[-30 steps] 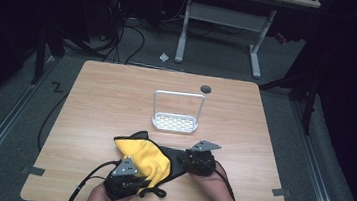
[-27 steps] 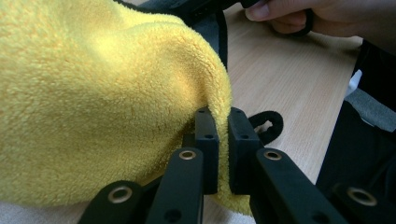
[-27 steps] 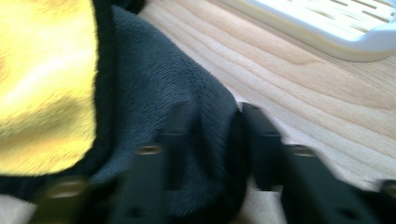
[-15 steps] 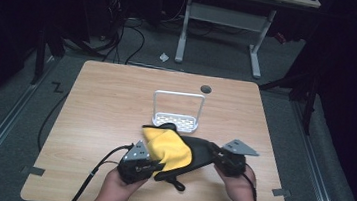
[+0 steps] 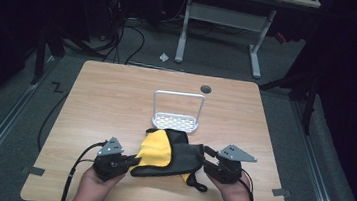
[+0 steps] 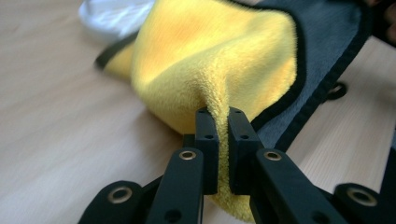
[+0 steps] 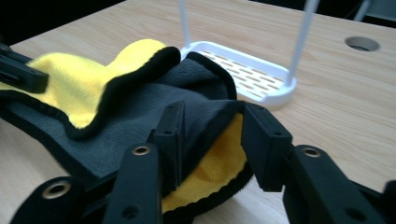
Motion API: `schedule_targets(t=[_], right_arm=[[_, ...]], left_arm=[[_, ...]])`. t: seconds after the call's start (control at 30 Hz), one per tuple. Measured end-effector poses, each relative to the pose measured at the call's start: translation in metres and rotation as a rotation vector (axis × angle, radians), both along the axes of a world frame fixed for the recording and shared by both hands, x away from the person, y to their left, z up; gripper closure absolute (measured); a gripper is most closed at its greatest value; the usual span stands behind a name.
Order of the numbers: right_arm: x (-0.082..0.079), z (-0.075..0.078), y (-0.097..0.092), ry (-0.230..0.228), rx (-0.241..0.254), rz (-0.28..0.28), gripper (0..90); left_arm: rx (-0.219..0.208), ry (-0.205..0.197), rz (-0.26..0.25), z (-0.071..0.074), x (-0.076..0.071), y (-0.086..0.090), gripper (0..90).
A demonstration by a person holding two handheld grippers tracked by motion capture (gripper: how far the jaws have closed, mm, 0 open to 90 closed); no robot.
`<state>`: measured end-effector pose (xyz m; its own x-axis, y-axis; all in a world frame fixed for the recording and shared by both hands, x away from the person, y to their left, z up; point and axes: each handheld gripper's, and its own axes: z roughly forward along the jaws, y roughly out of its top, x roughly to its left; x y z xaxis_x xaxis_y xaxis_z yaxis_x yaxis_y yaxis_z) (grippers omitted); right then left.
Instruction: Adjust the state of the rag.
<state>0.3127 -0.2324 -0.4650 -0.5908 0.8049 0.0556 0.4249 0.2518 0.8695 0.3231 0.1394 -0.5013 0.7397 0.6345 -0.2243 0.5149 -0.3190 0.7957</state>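
A cloth, yellow on one side and dark grey with black trim on the other, lies crumpled on the wooden table near its front edge. My left gripper is shut on the cloth's left edge; in the left gripper view a yellow fold is pinched between the jaws of my left gripper. At the cloth's right end is my right gripper. Its jaws have just been opening; in the right gripper view they stand apart around a loose grey and yellow fold, my right gripper not pressing on it.
A small white perforated tray with a tall wire handle stands just behind the cloth at the table's middle; in the right gripper view the tray is close ahead. A round cable hole lies near the far edge. Cables trail off the left front.
The hands have spread apart and the cloth has shifted right and toward the white tray, now stretched between the grippers. The right gripper swung out right, then came back to the cloth's right end.
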Motion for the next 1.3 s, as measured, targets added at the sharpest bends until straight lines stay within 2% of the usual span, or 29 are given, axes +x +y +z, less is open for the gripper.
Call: schedule_targets(t=[0.13, 0.2, 0.23, 0.3, 0.33, 0.4, 0.43, 0.47, 0.5, 0.57, 0.6, 0.63, 0.67, 0.7, 0.73, 0.83, 0.87, 0.97, 1.0, 1.03, 1.07, 1.1, 1.13, 1.17, 1.23, 1.27, 1.3], right_arm=[[0.002, 0.0, 0.003, -0.008, -0.007, -0.001, 59.9], [0.005, -0.004, 0.004, 0.004, -0.021, -0.007, 61.3], [0.008, -0.011, 0.008, 0.02, -0.044, -0.007, 62.2], [0.011, -0.016, 0.012, 0.034, -0.059, 0.0, 62.5], [0.015, -0.028, 0.021, 0.081, -0.075, 0.019, 62.8], [0.018, -0.038, 0.034, 0.116, -0.104, 0.054, 62.6], [0.018, -0.038, 0.034, 0.116, -0.104, 0.054, 62.6], [0.018, -0.043, 0.041, 0.127, -0.121, 0.07, 62.6], [0.017, -0.05, 0.056, 0.158, -0.149, 0.106, 62.2], [0.016, -0.052, 0.06, 0.156, -0.163, 0.117, 62.3], [0.013, -0.058, 0.069, 0.163, -0.2, 0.146, 66.6], [0.013, -0.058, 0.069, 0.163, -0.2, 0.146, 66.6], [0.012, -0.059, 0.071, 0.167, -0.217, 0.15, 72.5], [0.01, -0.061, 0.073, 0.15, -0.247, 0.145, 81.6], [0.01, -0.06, 0.072, 0.157, -0.253, 0.152, 89.8], [0.011, -0.06, 0.068, 0.156, -0.254, 0.153, 90.0], [0.012, -0.06, 0.062, 0.154, -0.257, 0.127, 90.0], [0.015, -0.06, 0.053, 0.157, -0.259, 0.098, 90.0], [0.02, -0.059, 0.039, 0.155, -0.273, 0.049, 90.0], [0.024, -0.059, 0.031, 0.154, -0.276, 0.023, 90.0], [0.024, -0.059, 0.031, 0.154, -0.276, 0.023, 90.0], [0.027, -0.059, 0.022, 0.154, -0.274, -0.008, 90.0], [0.036, -0.058, 0.003, 0.154, -0.295, -0.066, 90.0], [0.036, -0.058, 0.003, 0.154, -0.295, -0.066, 90.0], [0.043, -0.059, -0.013, 0.145, -0.356, -0.141, 90.0], [0.047, -0.06, -0.022, 0.143, -0.343, -0.165, 90.0], [0.051, -0.06, -0.032, 0.177, -0.295, -0.188, 90.0]], left_arm=[[0.046, 0.052, 0.052, -0.016, 0.002, 0.027, 84.8], [0.034, 0.091, 0.085, -0.023, 0.004, 0.04, 84.6], [0.024, 0.102, 0.099, -0.025, 0.005, 0.044, 84.3], [0.033, 0.1, 0.12, -0.025, 0.006, 0.05, 84.1], [0.035, 0.098, 0.126, -0.024, 0.006, 0.052, 83.9], [0.025, 0.101, 0.134, -0.025, 0.006, 0.055, 83.6], [0.025, 0.101, 0.134, -0.025, 0.006, 0.055, 83.4], [0.024, 0.102, 0.136, -0.026, 0.006, 0.056, 83.4], [0.022, 0.104, 0.142, -0.026, 0.006, 0.059, 83.1], [0.017, 0.104, 0.145, -0.027, 0.006, 0.06, 83.1], [0.012, 0.107, 0.148, -0.027, 0.006, 0.062, 82.9], [0.012, 0.107, 0.148, -0.027, 0.006, 0.062, 82.9], [0.004, 0.113, 0.148, -0.028, 0.007, 0.064, 82.9], [0.0, 0.117, 0.148, -0.028, 0.007, 0.064, 82.9], [-0.003, 0.119, 0.145, -0.028, 0.008, 0.064, 82.9], [-0.01, 0.123, 0.142, -0.029, 0.008, 0.064, 82.9], [-0.016, 0.127, 0.14, -0.029, 0.008, 0.064, 82.9], [-0.026, 0.135, 0.118, -0.029, 0.007, 0.059, 82.9], [-0.033, 0.142, 0.095, -0.03, 0.005, 0.053, 82.9], [-0.033, 0.142, 0.095, -0.03, 0.005, 0.053, 82.9], [-0.033, 0.143, 0.079, -0.03, 0.004, 0.049, 82.9], [-0.032, 0.144, 0.053, -0.03, 0.002, 0.043, 82.9], [-0.028, 0.143, 0.039, -0.03, 0.001, 0.039, 82.8], [-0.025, 0.142, 0.018, -0.03, -0.001, 0.035, 82.8], [-0.002, 0.128, 0.0, -0.03, -0.003, 0.026, 82.6], [0.001, 0.123, -0.001, -0.03, -0.004, 0.025, 82.5], [-0.002, 0.127, -0.001, -0.03, -0.003, 0.025, 82.2]])
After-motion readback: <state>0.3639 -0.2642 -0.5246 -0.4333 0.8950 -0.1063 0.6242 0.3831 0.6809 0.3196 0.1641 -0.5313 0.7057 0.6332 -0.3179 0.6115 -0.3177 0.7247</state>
